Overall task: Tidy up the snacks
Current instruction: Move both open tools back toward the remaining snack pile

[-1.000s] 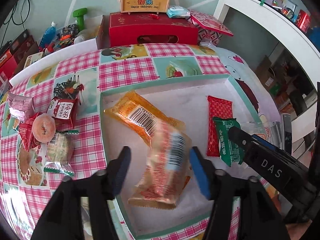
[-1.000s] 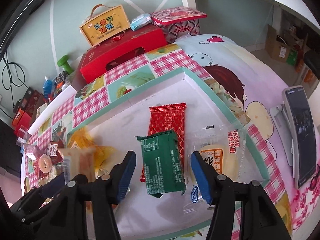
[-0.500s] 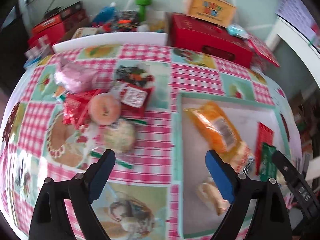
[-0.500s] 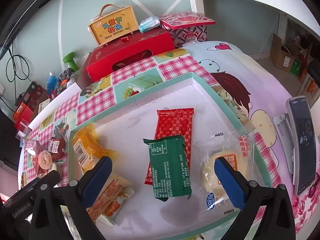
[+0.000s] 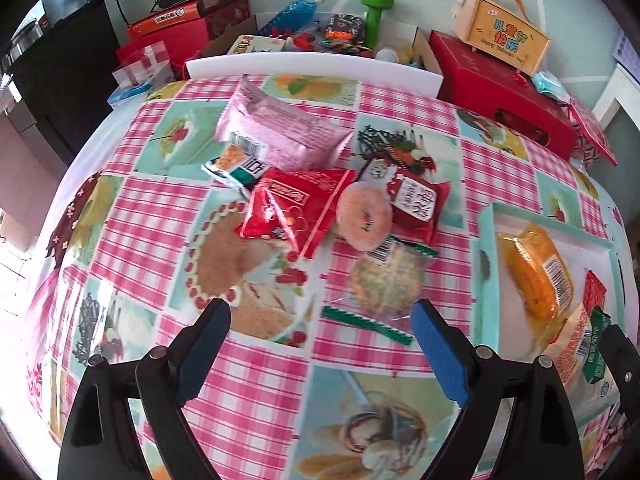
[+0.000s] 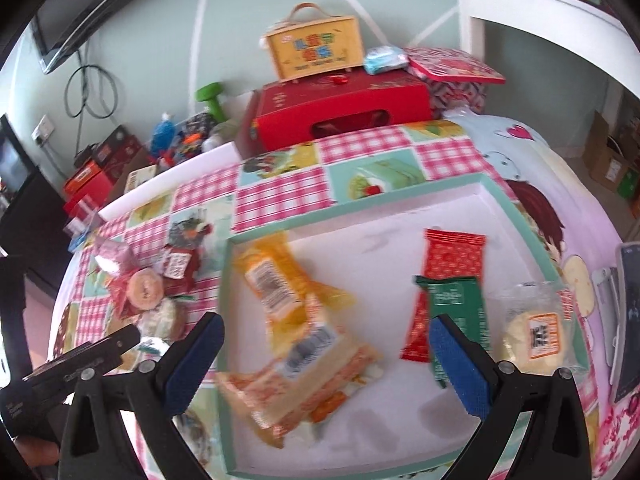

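My left gripper (image 5: 320,344) is open and empty above the checked cloth, just short of a loose pile of snacks. The pile holds a clear pastry packet with green ends (image 5: 384,280), a round peach cake (image 5: 364,216), a red packet (image 5: 296,208), a dark red packet (image 5: 416,204) and a pink packet (image 5: 280,132). My right gripper (image 6: 328,364) is open over the teal-rimmed tray (image 6: 360,204). In the tray lie an orange packet (image 6: 276,280), an orange-white packet (image 6: 312,380), a red bar (image 6: 448,280), a green packet (image 6: 460,312) and a clear-wrapped yellow cake (image 6: 536,332).
A red gift box (image 6: 340,112) with a yellow carry box (image 6: 316,48) on top stands behind the table. A green dumbbell (image 5: 376,12) and boxes crowd the far edge. A phone on a stand (image 6: 630,320) is right of the tray. The left gripper's body (image 6: 80,364) shows beside the tray.
The left gripper let the orange-white packet drop into the tray, opened and swung left over the pile. The right gripper opened off the green packet and shifted left over the tray.
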### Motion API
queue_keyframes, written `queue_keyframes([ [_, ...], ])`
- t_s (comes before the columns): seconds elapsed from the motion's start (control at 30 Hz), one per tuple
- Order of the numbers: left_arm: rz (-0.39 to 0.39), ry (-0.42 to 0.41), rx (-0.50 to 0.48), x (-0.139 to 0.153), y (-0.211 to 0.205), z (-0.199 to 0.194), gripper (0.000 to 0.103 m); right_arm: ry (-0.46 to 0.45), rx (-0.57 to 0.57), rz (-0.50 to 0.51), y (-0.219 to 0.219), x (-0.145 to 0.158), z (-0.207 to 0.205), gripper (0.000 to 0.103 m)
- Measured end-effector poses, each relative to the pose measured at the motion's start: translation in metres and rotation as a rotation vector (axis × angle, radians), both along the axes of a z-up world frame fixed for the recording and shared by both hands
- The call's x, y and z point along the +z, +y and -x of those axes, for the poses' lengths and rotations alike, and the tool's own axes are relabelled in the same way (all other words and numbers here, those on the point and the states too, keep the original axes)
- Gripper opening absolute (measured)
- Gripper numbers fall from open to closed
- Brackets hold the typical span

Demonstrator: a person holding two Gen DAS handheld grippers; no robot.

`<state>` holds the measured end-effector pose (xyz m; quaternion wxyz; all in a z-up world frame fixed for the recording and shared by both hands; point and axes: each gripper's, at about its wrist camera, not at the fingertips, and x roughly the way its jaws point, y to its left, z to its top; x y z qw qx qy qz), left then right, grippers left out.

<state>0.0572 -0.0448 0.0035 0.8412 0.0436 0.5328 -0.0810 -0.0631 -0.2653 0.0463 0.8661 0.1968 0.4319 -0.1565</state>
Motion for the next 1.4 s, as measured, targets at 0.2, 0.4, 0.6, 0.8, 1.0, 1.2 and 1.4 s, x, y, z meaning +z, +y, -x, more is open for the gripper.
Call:
queue_keyframes([
  [0.2,0.029,0.02,0.014,0.0,0.017,-0.004,0.092,0.021,0.083,0.002,0.035,-0.001,-0.015,0.103],
  [0.4,0.053,0.032,0.025,0.003,0.031,-0.004,0.092,0.071,0.15,0.038,0.065,-0.007,-0.03,0.103],
  [0.6,0.107,0.039,0.051,0.021,0.049,-0.008,0.092,0.083,0.177,0.03,0.078,-0.009,-0.039,0.103],
  [0.8,0.119,-0.011,0.049,0.025,0.06,-0.015,0.092,0.052,0.202,-0.012,0.086,-0.007,-0.043,0.103],
  [1.0,0.14,0.041,0.048,0.004,0.07,-0.038,0.092,0.02,0.221,-0.021,0.09,-0.007,-0.057,0.103],
  [1.2,0.176,0.033,0.083,0.003,0.097,-0.059,0.092,-0.019,0.218,-0.039,0.095,-0.009,-0.067,0.103],
  [1.4,0.199,0.057,0.114,-0.008,0.113,-0.072,0.092,-0.033,0.246,-0.038,0.107,-0.014,-0.076,0.103],
])
